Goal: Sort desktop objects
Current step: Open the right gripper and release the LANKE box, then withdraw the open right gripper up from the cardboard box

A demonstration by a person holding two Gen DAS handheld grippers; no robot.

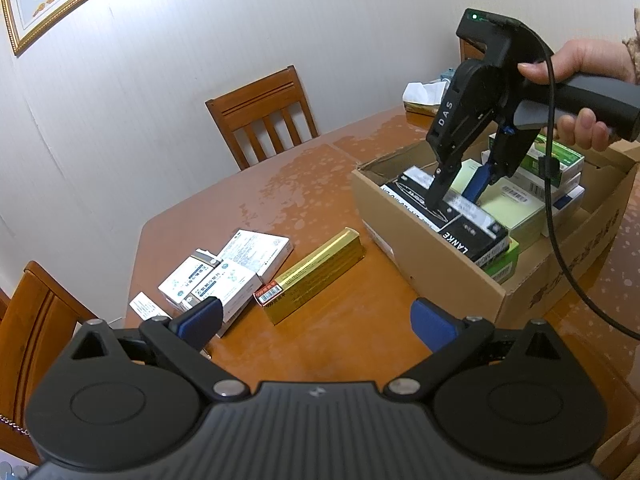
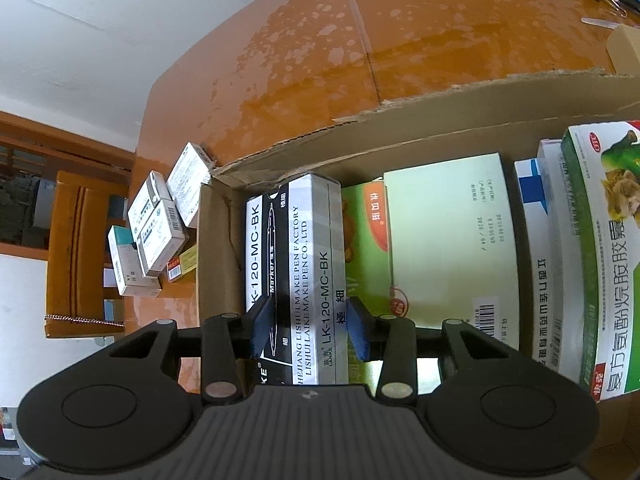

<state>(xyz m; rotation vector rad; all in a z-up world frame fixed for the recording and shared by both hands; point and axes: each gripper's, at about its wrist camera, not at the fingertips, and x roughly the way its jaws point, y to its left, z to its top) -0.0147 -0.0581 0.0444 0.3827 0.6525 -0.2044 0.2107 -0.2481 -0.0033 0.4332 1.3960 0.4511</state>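
Note:
A cardboard box [image 1: 440,276] stands on the right of the wooden table and holds several packets. My right gripper [image 1: 460,196] reaches down into it, its blue pads [image 2: 262,328] on either side of a black and silver marker pen box [image 2: 296,264], which lies at the box's left end. My left gripper [image 1: 316,320] is open and empty above the table. Ahead of it lie a long gold box [image 1: 312,276] and a cluster of white medicine boxes [image 1: 228,276].
A pale green box [image 2: 448,240], a blue and white box [image 2: 540,264] and a green packet [image 2: 600,248] fill the rest of the cardboard box. A wooden chair [image 1: 264,116] stands behind the table, another [image 1: 36,328] at the left. A tissue box [image 1: 422,98] sits far back.

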